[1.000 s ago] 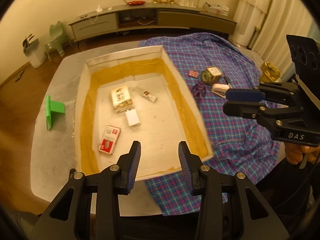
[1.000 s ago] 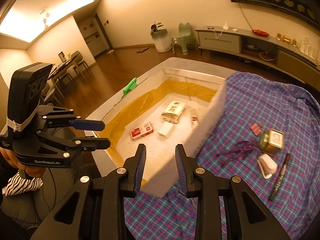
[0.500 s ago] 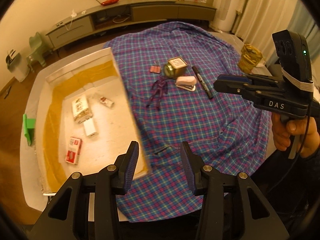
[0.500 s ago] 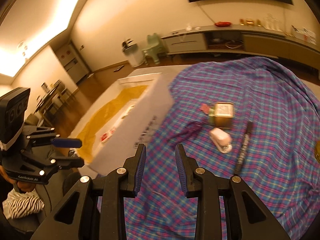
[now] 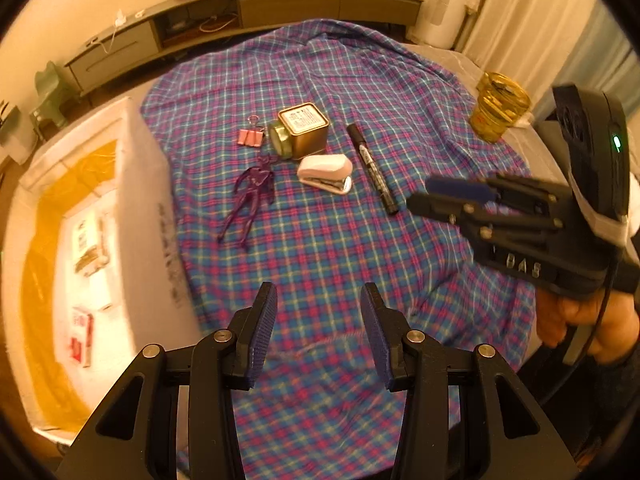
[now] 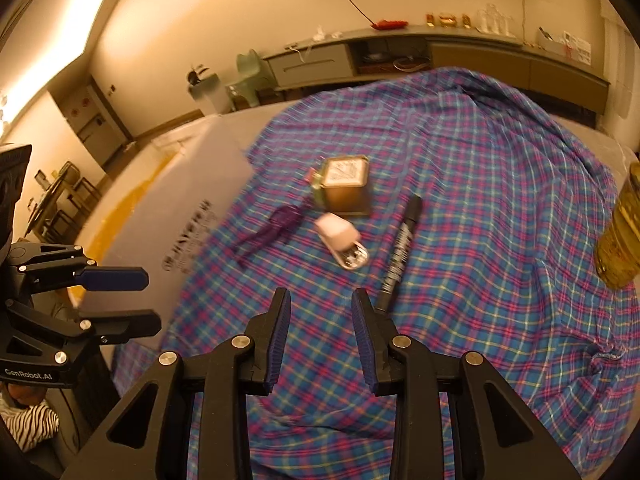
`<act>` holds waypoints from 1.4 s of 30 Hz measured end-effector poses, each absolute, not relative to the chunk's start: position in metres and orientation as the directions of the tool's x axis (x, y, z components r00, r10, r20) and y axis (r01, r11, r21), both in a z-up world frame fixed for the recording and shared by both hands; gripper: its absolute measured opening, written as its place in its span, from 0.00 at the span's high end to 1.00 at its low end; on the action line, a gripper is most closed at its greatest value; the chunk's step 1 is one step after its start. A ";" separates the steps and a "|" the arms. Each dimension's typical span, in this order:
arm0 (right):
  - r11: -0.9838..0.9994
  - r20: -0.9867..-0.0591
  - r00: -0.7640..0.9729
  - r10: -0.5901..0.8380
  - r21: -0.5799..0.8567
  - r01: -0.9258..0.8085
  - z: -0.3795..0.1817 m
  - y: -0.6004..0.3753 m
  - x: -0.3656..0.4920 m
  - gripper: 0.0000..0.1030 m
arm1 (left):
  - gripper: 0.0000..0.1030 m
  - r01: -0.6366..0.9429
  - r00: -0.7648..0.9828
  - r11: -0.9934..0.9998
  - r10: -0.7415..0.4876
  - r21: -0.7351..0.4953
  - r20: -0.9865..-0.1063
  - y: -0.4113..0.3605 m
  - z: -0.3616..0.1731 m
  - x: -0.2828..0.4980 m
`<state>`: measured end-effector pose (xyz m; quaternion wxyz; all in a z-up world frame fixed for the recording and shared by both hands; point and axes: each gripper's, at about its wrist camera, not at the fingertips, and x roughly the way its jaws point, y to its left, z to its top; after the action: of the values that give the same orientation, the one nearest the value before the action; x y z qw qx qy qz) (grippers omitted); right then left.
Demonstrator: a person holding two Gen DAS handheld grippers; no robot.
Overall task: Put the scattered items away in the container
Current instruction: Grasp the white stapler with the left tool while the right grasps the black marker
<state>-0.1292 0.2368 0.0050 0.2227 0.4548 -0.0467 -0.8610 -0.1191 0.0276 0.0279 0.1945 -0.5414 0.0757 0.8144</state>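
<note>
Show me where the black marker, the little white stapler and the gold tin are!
black marker (image 5: 372, 168): left wrist view, middle of its barrel.
white stapler (image 5: 325, 166): left wrist view, its white top.
gold tin (image 5: 304, 121): left wrist view, its labelled lid.

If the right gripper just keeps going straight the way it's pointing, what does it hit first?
Probably the plaid cloth: the open right gripper points down at bare fabric. The nearest item on that line looks like the black marker, just right of it; depth is unclear.

- We had bare plaid cloth under both open grippers, nothing blocking there.
- Ahead, stapler, marker and tin sat bunched together.
- White box wall hemmed our left side.
</note>
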 end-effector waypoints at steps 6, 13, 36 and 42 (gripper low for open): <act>-0.903 -0.778 -0.472 -0.414 0.285 0.323 -0.011 0.241 -0.148 0.67 | 0.54 -0.284 -0.315 -0.936 0.294 -0.206 -0.903 0.040 0.004 -0.161; -0.905 -0.790 -0.460 -0.405 0.275 0.325 -0.025 0.235 -0.173 0.67 | 0.50 -0.128 -0.301 -0.928 0.374 -0.351 -0.877 0.049 -0.024 -0.208; -0.923 -0.826 -0.449 -0.341 0.204 0.327 -0.061 0.238 -0.212 0.74 | 0.73 -0.172 -0.317 -0.953 0.295 -0.251 -0.901 0.077 -0.073 -0.246; -0.925 -0.835 -0.433 -0.339 0.212 0.317 -0.061 0.242 -0.219 0.82 | 0.74 -0.197 -0.326 -0.958 0.266 -0.210 -0.907 0.083 -0.072 -0.243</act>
<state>-0.2185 0.2416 -0.0608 0.1938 0.4959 -0.0114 -0.8464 -0.2426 0.0830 -0.0721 0.1421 -0.5628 -0.0309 0.8137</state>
